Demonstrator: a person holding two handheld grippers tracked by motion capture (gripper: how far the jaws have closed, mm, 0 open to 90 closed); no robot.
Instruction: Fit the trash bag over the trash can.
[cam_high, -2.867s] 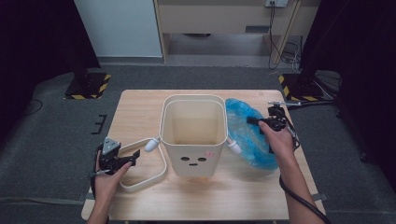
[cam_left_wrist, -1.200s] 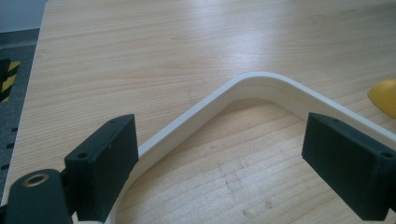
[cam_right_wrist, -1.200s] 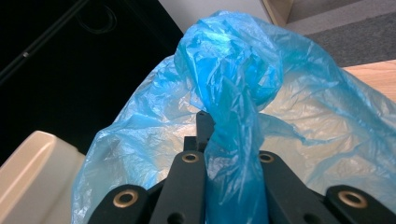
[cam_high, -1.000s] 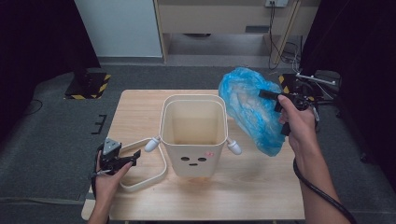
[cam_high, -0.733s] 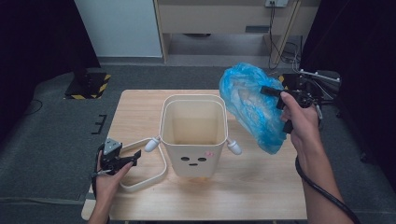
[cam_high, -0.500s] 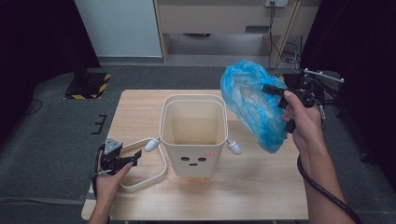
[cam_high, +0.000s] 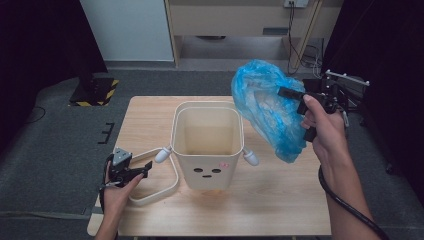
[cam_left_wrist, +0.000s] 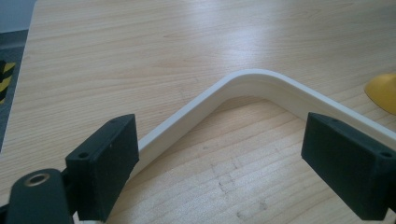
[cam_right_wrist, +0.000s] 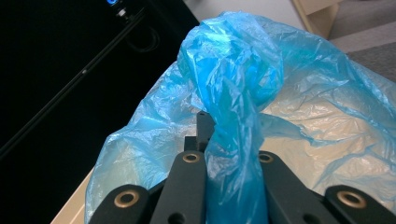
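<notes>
- A blue plastic bag (cam_high: 267, 112) is held bunched in the clamped right tool (cam_high: 286, 93), raised beside the cream bin (cam_high: 207, 142) on the desk (cam_high: 280, 200).
- The left tool (cam_high: 145, 170) is kept wide open (nothing gripped) astride the bin's rim ring (cam_left_wrist: 252, 86).
- The thin film could slip free, or the unsteadied bin be tipped.

The left gripper (cam_left_wrist: 224, 172) looks down along its two black, blocky jaws, which stand wide apart, one at the lower left and one at the lower right. Beneath them lies the pale wooden table (cam_left_wrist: 140, 56), its grain running across. A cream-white plastic frame with a rounded corner (cam_left_wrist: 254, 84) rests flat on the wood; one of its arms runs down towards the left-hand jaw, the other behind the right-hand jaw. No pad presses on it. A yellow rounded piece (cam_left_wrist: 383, 91) sits at the right edge. The table's left edge shows at the top left, with grey floor (cam_left_wrist: 14, 14) beyond.
</notes>
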